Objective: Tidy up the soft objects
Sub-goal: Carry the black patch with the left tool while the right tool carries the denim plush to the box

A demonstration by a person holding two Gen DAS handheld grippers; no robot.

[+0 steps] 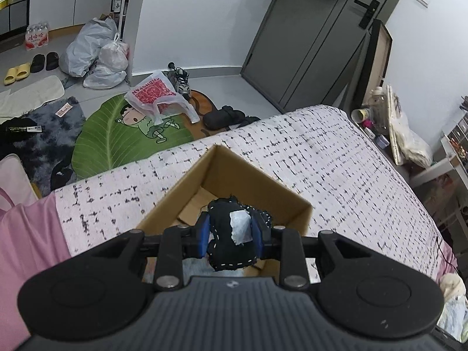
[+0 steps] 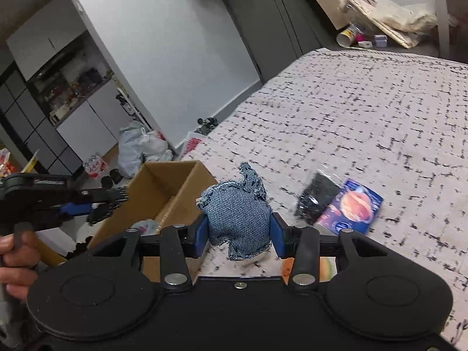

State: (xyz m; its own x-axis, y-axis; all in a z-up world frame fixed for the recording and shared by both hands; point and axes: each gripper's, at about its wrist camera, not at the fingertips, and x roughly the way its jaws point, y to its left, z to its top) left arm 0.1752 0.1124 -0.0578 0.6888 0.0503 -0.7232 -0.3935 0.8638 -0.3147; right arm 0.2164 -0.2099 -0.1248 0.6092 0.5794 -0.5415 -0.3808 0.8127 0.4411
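Left wrist view: the left gripper [image 1: 230, 235] holds a small black stuffed fabric piece with white dashed stitching and a pale grey patch [image 1: 231, 234], its blue pads [image 1: 204, 239] pressed against both sides of it. The piece hangs over the open brown cardboard box [image 1: 242, 172], which sits on the bed with the white cover flecked with black dashes [image 1: 336, 158]. Inside the box, loose cardboard flaps line the bottom, and something pale blue and fluffy [image 1: 199, 266] shows at the near end (what it is cannot be told). On the floor beyond the bed lie a green leaf-shaped rug with a cartoon figure [image 1: 117, 134] and a white plastic bag with red print [image 1: 158, 93].

In the right wrist view, the right gripper [image 2: 238, 231] clamps a light blue denim stuffed piece with frayed edges [image 2: 237, 213] between its blue pads [image 2: 276, 238], carried above the bed cover [image 2: 365, 111] just to the right of the cardboard box [image 2: 175, 187]. The picture is somewhat blurred. Near it on the cover lie a black item in a clear wrapper [image 2: 316, 196] and, touching that, a flat blue packet printed with an orange planet [image 2: 351, 207]. At the left edge the other gripper [image 2: 96, 204] reaches over the box, seen side-on, with a person's hand [image 2: 14, 260] gripping its handle below. An orange and pale green object [image 2: 307, 266] peeks out under the right gripper's linkage, mostly hidden.
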